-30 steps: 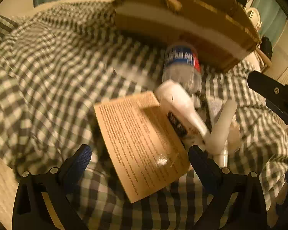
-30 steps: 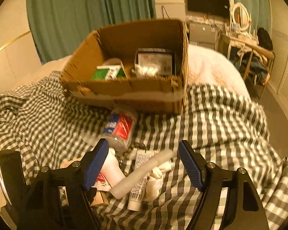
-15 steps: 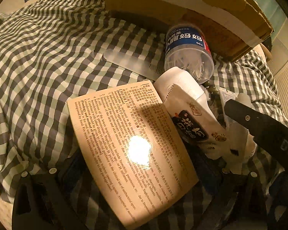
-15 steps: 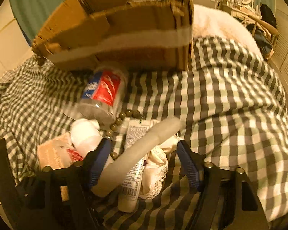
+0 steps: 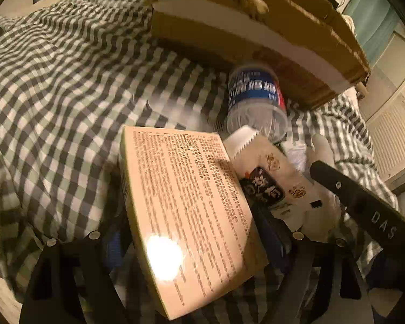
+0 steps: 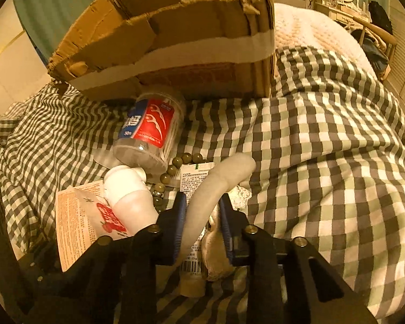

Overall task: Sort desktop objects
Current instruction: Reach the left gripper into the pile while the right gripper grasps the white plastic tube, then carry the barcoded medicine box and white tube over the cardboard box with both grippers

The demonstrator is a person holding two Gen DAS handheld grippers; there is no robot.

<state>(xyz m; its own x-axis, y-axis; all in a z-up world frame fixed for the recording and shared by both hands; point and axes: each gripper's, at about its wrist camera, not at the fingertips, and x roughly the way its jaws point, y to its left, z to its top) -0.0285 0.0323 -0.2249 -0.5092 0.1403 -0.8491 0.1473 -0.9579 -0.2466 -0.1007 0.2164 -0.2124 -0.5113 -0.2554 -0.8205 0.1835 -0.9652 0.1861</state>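
A flat beige box [image 5: 186, 202] printed with small text lies on the checked cloth between the fingers of my left gripper [image 5: 191, 235]. The jaws are closing, and the blue pads meet the box's two long sides. In the right wrist view my right gripper [image 6: 202, 210] is closing too, its pads pressed on a long whitish tube [image 6: 218, 178] that slants up and to the right. Beside the tube lie a white bottle with a red label [image 6: 127, 197], a floss-pick jar [image 6: 148, 132], a string of beads [image 6: 175, 164] and a small barcoded tube [image 6: 194, 178].
An open cardboard box [image 6: 175, 54] stands at the back, close behind the jar. The checked cloth [image 6: 324, 162] is bare to the right. A white pouch [image 5: 267, 167] leans on the beige box. The right gripper's black body [image 5: 364, 208] crosses close to my left gripper.
The left gripper came down around the beige box and narrowed on it. The right gripper sank over the pile and narrowed from wide onto the whitish tube.
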